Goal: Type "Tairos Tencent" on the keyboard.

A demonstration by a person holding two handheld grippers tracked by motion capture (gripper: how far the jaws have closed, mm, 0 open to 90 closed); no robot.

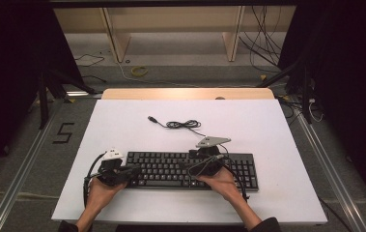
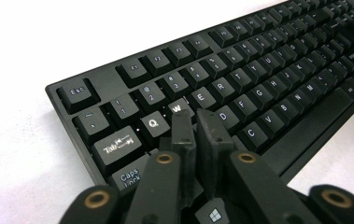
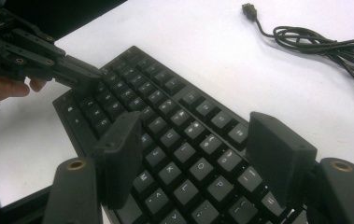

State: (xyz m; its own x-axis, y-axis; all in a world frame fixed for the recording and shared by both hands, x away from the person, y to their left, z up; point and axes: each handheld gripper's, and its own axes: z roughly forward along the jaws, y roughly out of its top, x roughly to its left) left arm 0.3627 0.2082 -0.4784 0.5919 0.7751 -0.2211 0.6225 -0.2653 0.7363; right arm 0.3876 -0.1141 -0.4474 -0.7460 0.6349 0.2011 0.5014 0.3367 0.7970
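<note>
Pressing keys looks like the step in hand. Black keyboard point(image 1: 190, 170) lying flat, low and centre in the high view, on the white bench point(image 1: 122, 121). Left claw point(image 2: 197, 122) clenched, jaws together with nothing between, tips down among the letter keys just below W and E in the left gripper view; in the high view at the keyboard's left end point(image 1: 133, 171). Right claw point(image 3: 193, 154) released, jaws standing wide, hovering over the right-hand letter keys at lower centre of the right gripper view; whether touching, cannot tell.

To do it well: best to come straight down with the closed tips on one cap alone, since the paired jaws look nearly as broad as a key and could catch a neighbour. Better to clench the right claw before pressing as well. Light push, then lift clear.

Keycaps matte black plastic, square with slightly dished tops, white legends; Tab and Caps Lock wider. Case thin, flat, hard-edged. Jaws blocky dull black, brass-coloured pivots behind. Bench smooth and plain. Thin black cable point(image 1: 183, 124), loosely coiled, with USB plug point(image 3: 249, 10), at upper centre, well apart from the keyboard.
</note>
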